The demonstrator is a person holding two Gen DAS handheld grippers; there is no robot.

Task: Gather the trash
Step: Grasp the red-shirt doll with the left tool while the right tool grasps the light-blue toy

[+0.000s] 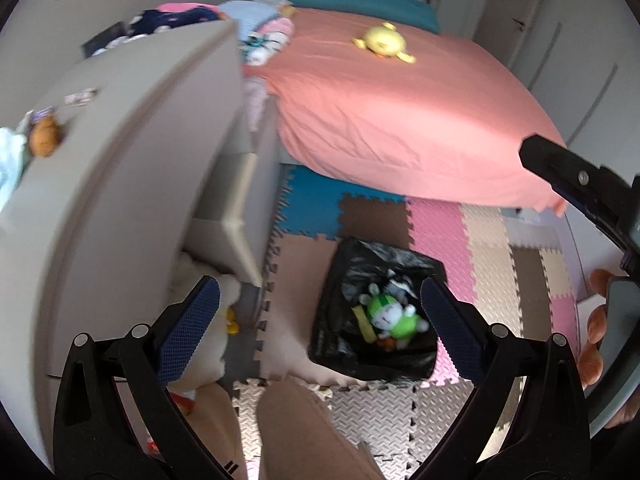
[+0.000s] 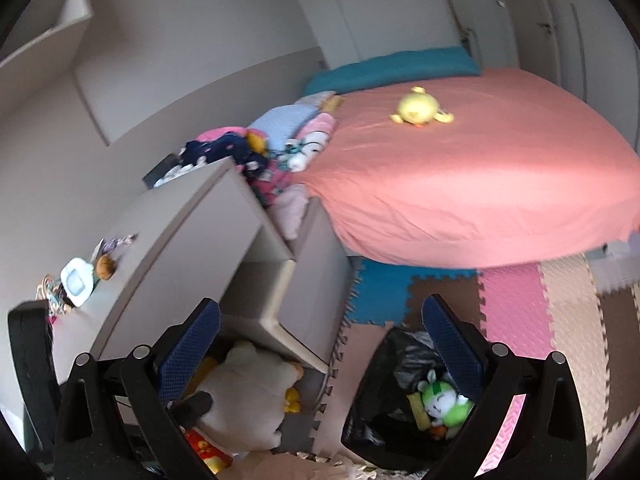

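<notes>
A black trash bag [image 1: 340, 332] stands open on the foam floor mat, with a green and white plush toy [image 1: 394, 316] and other scraps inside. My left gripper [image 1: 320, 328] hangs open above and just left of the bag, with nothing between its blue pads. My right gripper [image 2: 324, 352] is open and holds nothing; it hovers over the floor between the bag [image 2: 372, 392] and the grey cabinet. On the cabinet top lie a crumpled wrapper [image 2: 120, 241], a brown lump [image 2: 105, 267] and a white and blue packet [image 2: 76, 280].
The grey cabinet [image 1: 120, 184] stands left with a drawer [image 2: 288, 308] pulled out over a white plush [image 2: 248, 384] on the floor. A bed with a salmon sheet [image 1: 380, 120] fills the back, a yellow plush [image 1: 382, 42] on it. A hand [image 1: 594, 320] shows at right.
</notes>
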